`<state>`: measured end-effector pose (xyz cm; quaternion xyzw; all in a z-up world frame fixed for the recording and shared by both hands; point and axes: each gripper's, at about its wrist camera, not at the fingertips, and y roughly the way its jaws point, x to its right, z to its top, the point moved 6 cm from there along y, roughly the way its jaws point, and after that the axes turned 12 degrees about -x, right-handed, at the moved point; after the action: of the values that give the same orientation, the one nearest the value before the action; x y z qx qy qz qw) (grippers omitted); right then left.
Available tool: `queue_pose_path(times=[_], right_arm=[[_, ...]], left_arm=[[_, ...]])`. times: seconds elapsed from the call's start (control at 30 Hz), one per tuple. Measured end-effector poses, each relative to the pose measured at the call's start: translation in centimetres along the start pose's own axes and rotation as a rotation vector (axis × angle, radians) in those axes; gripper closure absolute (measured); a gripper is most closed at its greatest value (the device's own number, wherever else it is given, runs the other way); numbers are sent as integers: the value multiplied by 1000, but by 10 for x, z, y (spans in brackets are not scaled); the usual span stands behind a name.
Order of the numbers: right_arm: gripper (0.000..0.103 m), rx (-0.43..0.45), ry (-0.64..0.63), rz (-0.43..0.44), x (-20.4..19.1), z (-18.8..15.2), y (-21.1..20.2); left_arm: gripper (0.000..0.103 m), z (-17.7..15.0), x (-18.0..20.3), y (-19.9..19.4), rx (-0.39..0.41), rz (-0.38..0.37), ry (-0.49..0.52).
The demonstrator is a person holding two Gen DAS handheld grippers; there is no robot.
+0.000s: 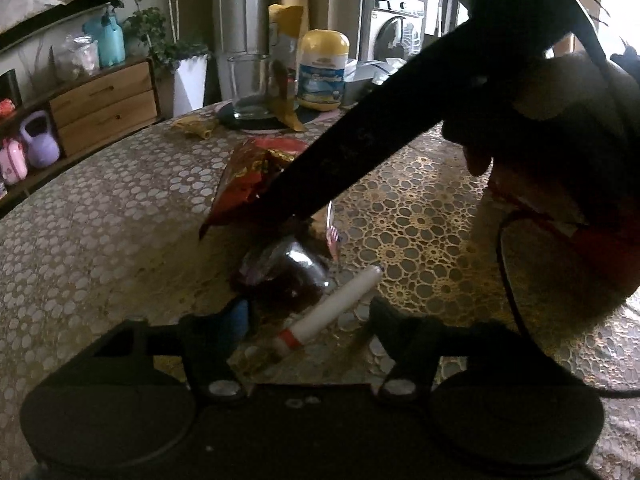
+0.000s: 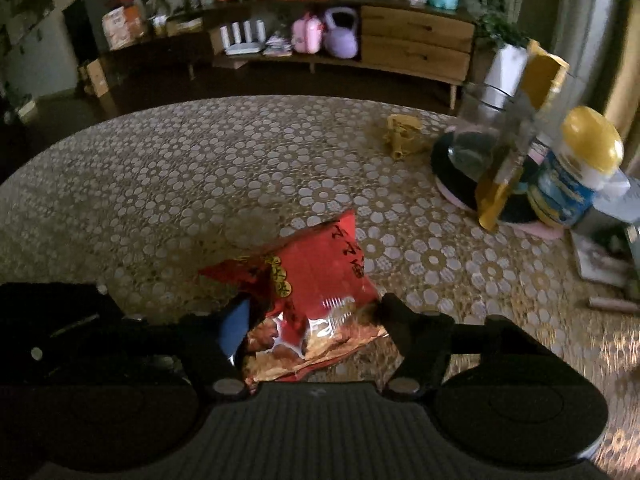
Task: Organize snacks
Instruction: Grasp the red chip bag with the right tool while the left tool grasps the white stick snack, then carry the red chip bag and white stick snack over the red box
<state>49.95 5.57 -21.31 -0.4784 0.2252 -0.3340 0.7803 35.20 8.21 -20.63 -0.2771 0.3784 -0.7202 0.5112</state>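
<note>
With the red snack bag [image 2: 316,280] lying on the table [image 2: 160,184] between the half-closed right gripper [image 2: 316,320], seemingly touching it, and the left gripper [image 1: 304,320] half-open around a dark packet [image 1: 284,276], pickup is underway, needing firm closure next

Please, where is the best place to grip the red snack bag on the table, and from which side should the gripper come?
Probably the near, flat end of the red snack bag, from above at a slant. In the right wrist view this end lies between the fingers of the right gripper; it looks thin and crinkled against the tablecloth, so the pads can pinch it, while the far part looks puffed.
</note>
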Motion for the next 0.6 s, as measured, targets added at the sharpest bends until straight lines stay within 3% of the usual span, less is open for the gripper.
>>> queue_pose_path(times=[0.17, 0.27, 0.5, 0.6], right_arm=[[38, 30, 55, -16, 1, -12, -14], [38, 43, 117, -41, 9, -22, -22], [38, 86, 229, -50, 17, -52, -56], [38, 96, 255, -50, 14, -66, -73]], left_arm=[[61, 1, 2, -1, -6, 0, 9], [76, 0, 5, -3, -12, -7, 20], [94, -6, 22, -8, -32, 4, 45], [95, -8, 28, -10, -43, 37, 31]])
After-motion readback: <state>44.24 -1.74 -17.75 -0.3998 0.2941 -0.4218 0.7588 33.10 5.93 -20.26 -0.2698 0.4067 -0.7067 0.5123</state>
